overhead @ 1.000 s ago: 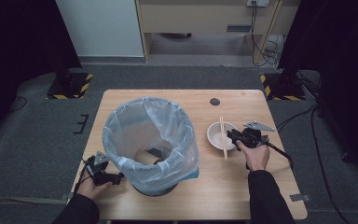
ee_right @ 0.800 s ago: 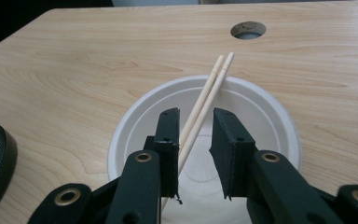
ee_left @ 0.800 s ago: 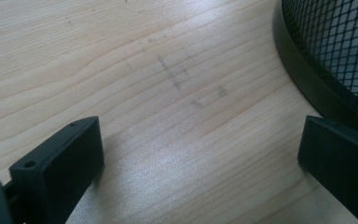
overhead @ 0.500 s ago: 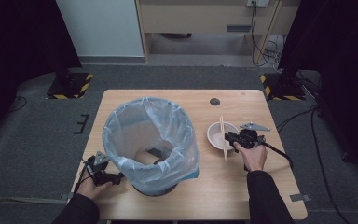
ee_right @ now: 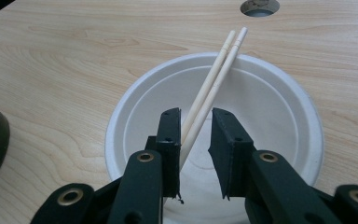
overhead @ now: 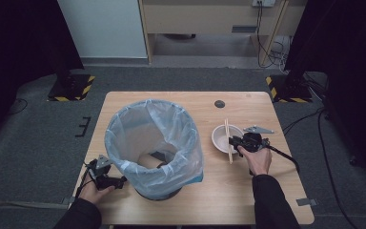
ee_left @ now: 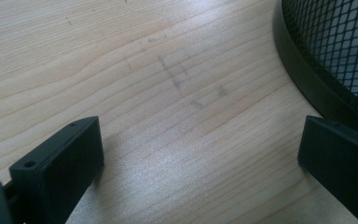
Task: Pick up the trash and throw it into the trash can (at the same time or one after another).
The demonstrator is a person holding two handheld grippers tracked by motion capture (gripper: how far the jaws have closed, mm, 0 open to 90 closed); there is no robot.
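High view: the chopsticks (overhead: 228, 139) lie across the white bowl (overhead: 220, 139), at 3 o'clock from the lined bin (overhead: 153, 145) on the bench (overhead: 248, 191).

Left gripper view: the left gripper (ee_left: 200, 163) rests spread beside the bin's base.

Right gripper view: the right gripper (ee_right: 195, 140) straddles both sticks, jaws not yet closed; centre them, then squeeze evenly.

Black left gripper (overhead: 106, 177), black right gripper (overhead: 246, 141) with brass-ringed screws, trailing black cables, dark sleeves
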